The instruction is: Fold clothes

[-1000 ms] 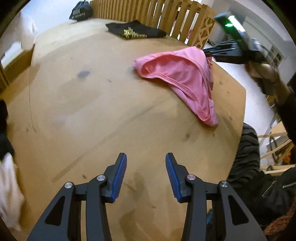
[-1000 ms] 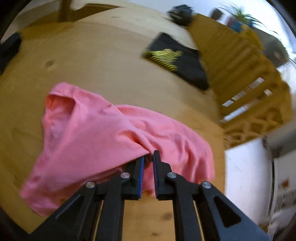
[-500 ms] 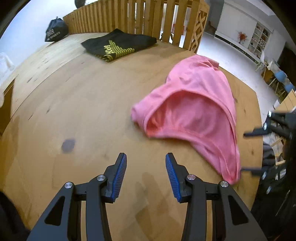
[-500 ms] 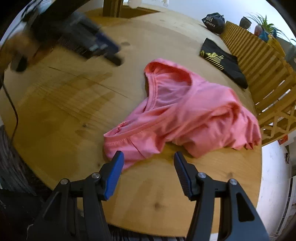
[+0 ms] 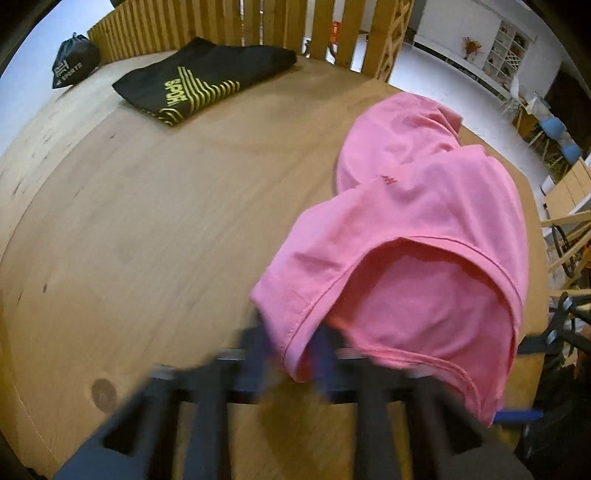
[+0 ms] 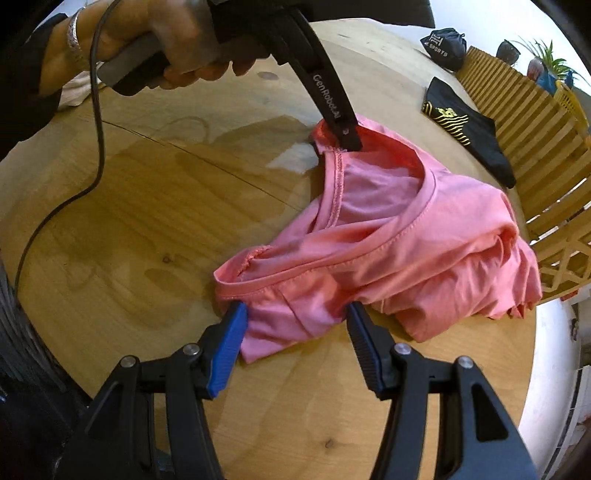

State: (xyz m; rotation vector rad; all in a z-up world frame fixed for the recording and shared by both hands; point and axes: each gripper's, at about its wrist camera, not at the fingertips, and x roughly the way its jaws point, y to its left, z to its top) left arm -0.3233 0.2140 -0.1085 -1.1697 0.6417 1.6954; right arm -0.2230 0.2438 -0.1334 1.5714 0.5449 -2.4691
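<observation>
Since half a second ago the left gripper has travelled across the bare wood to the pink shirt and now sits at its hem, blurred with motion; the right gripper has closed in on the near corner of the same shirt; the shirt itself has barely shifted. The left gripper's fingers straddle a fold of hem and look drawn in on it, though the blur leaves it uncertain whether they pinch; the right gripper is spread wide, a fold of cloth lying between its fingers, nothing clamped. The shirt lies crumpled near the edge of the round wooden table, its hem gaping open, the far side bunched in soft ridges; a folded black shirt lies well apart by the slatted railing. The pink cloth looks thin, light and limp; it will likely sag and slide rather than hold shape; the stitched hem and corners are the firmest places to grasp.
</observation>
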